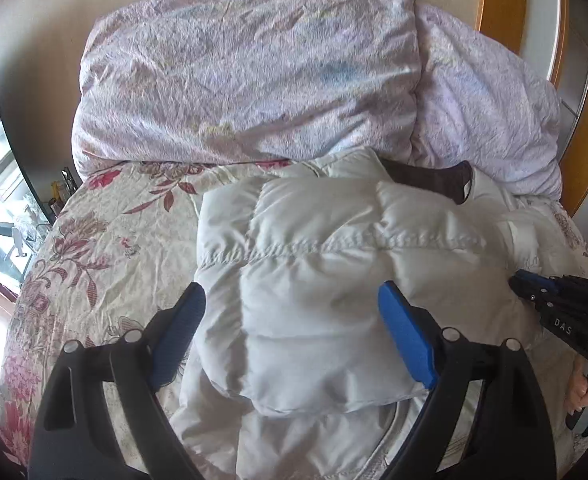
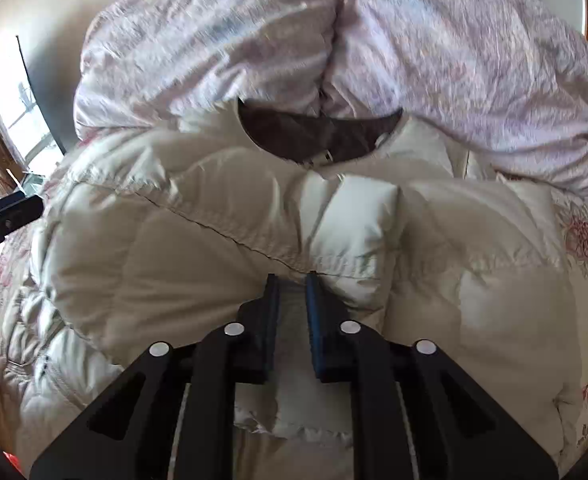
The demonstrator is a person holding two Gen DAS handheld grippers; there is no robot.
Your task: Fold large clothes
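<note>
A: Left wrist view: left claw spread wide above the white puffer jacket, centre frame on the floral bed. Risk?

B: Right claw is clenched, apparently pinching a fold; slick, puffy quilting could slip free or spring open.

A puffy, off-white quilted down jacket lies spread on a bed, its collar end toward the heaped bedding and its dark brown inner lining showing as a curved opening at the neck. Stitched seams run across its padded panels. One padded section is folded over onto the body, making a thick upper layer with a rounded near edge. A zipper edge shows along the lower layer beneath that fold
</note>
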